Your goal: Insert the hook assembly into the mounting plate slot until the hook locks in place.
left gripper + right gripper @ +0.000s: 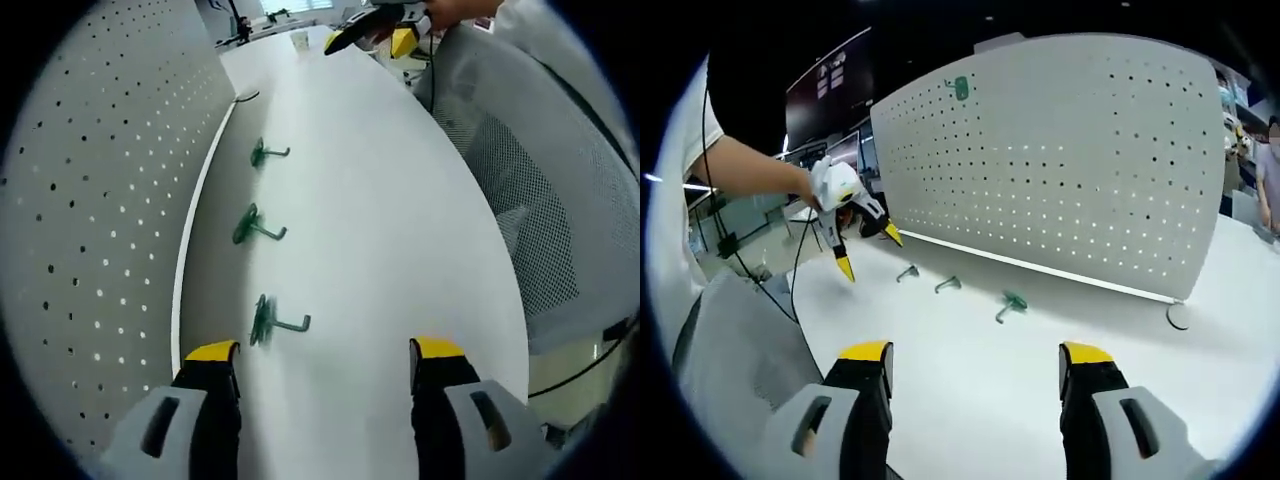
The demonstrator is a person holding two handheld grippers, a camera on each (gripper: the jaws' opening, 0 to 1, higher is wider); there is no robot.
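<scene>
Hovering, fingers apart — left gripper (325, 365); right gripper (975, 370) — above table (400, 250)

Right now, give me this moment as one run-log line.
left gripper: open, empty | right gripper: open, empty | three green hooks on table | one green hook already on pegboard

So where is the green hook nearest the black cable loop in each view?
Left gripper view: the green hook is the uppermost of three on the table, upper left of centre.
Right gripper view: the rightmost of the three, just below centre.
Shared landmark: the black cable loop at the pegboard's end.
</scene>
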